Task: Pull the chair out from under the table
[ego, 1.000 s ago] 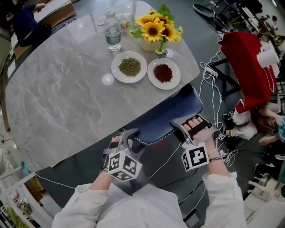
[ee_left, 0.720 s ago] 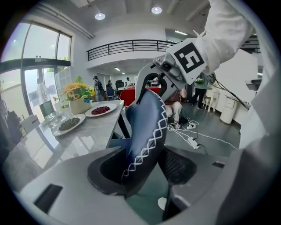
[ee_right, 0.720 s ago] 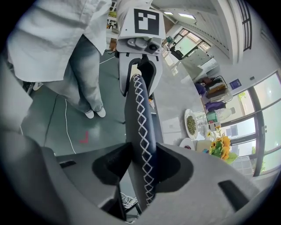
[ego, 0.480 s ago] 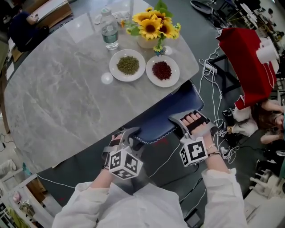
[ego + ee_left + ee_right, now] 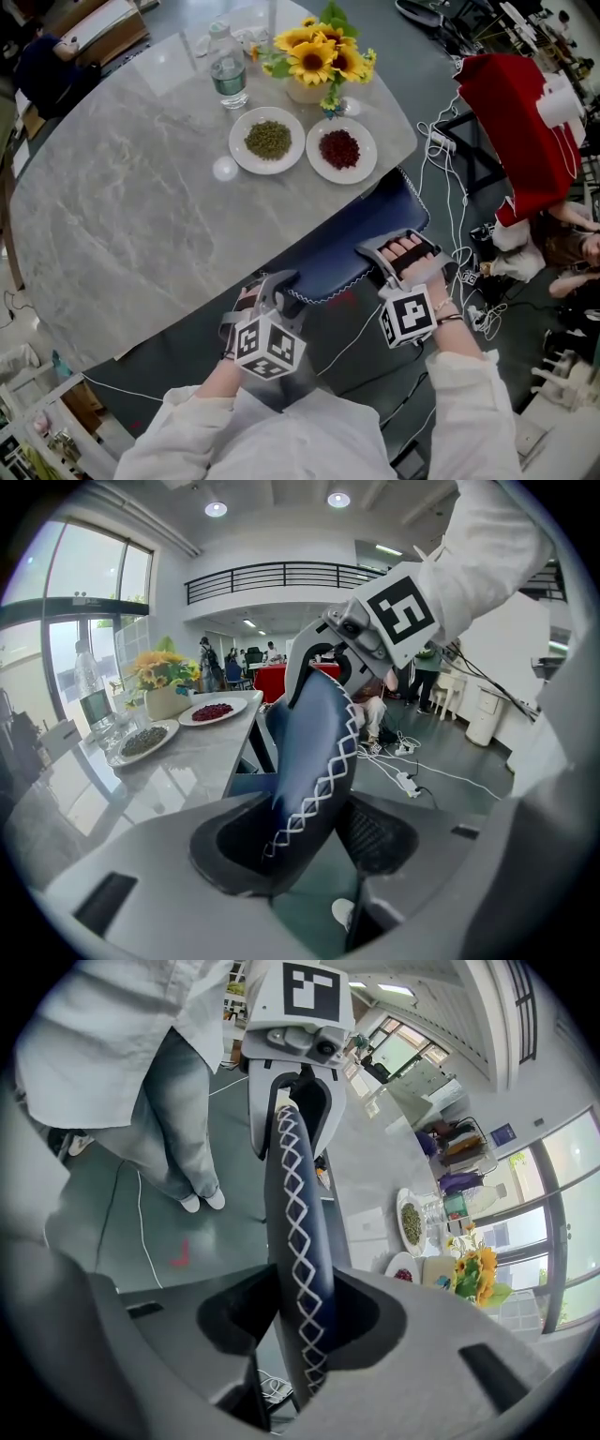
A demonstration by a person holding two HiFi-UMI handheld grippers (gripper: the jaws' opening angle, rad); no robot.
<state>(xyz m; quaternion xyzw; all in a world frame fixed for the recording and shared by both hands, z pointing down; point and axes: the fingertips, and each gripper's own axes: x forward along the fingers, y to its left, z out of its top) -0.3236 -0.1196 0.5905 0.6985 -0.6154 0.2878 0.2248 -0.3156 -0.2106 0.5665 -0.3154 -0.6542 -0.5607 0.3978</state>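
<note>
2 grippers now bracket the top edge of the navy chair back (image 5: 361,239), and the only thing that has changed over the last second is the left gripper (image 5: 277,281): its jaws were wider a moment ago and are closing in on the stitched edge. In the left gripper view the padded back (image 5: 314,761) stands between the jaws, pressed against 1 pad, with the other pad appearing to meet it too. The right gripper (image 5: 389,255) has kept its narrow clamp on the far corner; its own view shows the cross-stitched rim (image 5: 300,1241) squeezed between both pads.

The chair itself has not shifted. Its seat stays tucked beneath the grey marble table (image 5: 141,206), and only the back shows past the table edge, nearest the person. Judging from that, the grasp is all but secured on both sides and the pull has not begun. The next step is likely a steady draw toward the person.
</note>
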